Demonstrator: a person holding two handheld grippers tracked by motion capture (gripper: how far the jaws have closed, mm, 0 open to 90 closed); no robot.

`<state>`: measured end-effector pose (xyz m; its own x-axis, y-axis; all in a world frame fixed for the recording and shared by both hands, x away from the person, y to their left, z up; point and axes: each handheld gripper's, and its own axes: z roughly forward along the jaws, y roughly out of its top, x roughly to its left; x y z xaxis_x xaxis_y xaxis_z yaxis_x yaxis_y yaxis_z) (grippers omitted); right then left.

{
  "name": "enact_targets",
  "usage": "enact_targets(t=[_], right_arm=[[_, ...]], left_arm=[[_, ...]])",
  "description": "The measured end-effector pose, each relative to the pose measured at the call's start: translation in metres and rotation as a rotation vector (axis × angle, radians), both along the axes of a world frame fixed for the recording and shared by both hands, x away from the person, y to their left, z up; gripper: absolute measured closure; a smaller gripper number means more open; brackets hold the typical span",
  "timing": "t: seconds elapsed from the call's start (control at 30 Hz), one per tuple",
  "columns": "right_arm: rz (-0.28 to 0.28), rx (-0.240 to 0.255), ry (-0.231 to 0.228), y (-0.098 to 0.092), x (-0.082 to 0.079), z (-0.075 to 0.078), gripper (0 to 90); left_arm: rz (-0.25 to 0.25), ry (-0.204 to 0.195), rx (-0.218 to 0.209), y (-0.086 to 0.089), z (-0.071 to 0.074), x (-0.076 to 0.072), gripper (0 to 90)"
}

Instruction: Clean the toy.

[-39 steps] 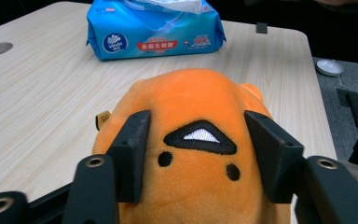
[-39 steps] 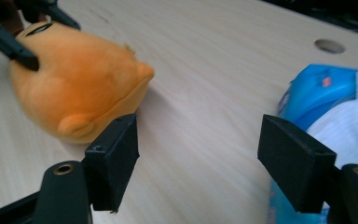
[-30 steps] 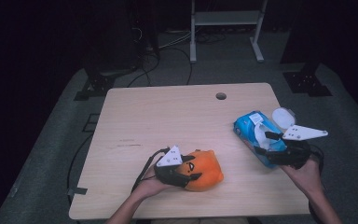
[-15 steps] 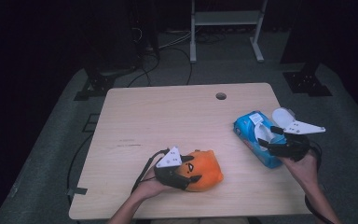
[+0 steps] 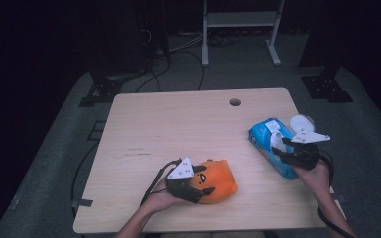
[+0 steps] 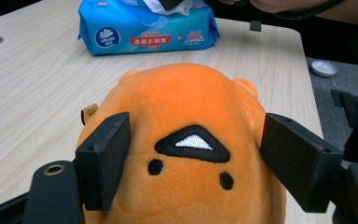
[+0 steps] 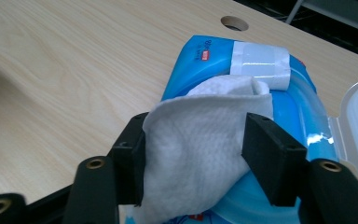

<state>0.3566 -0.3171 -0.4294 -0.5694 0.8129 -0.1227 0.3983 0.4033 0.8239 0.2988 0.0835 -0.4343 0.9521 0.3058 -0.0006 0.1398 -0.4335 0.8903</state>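
Orange plush toy lies on the near part of the wooden table, a little left of centre. The left gripper has its jaws spread around the toy's head, one black pad on each side; in the left gripper view the pads sit against the plush flanks without denting them much. The person's left hand comes in from the near edge, forearm angled up toward the toy.

Farther right, near the table's right edge, lies a blue pack of wet wipes with its white flap lid swung open. The right gripper sits over the pack, jaws partly open with a white wipe between them; the wipe sticks up from the pack's opening and touches both pads. The right hand reaches in from the near right.

A round cable hole sits at the table's far side.
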Motion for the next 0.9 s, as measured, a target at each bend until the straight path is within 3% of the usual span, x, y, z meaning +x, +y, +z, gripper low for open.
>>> enact_targets(t=[0.17, 0.43, 0.57, 0.9], right_arm=[[-0.028, -0.031, 0.003, 0.002, 0.001, -0.003, 56.0], [-0.04, 0.01, 0.019, -0.005, 0.001, 0.0, 76.7], [-0.043, 0.081, 0.032, -0.012, 0.001, 0.004, 85.2], [-0.013, 0.256, 0.022, -0.026, -0.004, 0.028, 86.9]], left_arm=[[-0.002, 0.001, -0.001, 0.0, 0.0, 0.0, 24.5], [-0.004, 0.001, -0.001, 0.0, 0.0, 0.0, 24.0], [-0.005, 0.003, 0.0, 0.0, 0.0, -0.001, 22.3], [-0.005, 0.0, 0.008, -0.001, 0.0, 0.0, 19.0]])
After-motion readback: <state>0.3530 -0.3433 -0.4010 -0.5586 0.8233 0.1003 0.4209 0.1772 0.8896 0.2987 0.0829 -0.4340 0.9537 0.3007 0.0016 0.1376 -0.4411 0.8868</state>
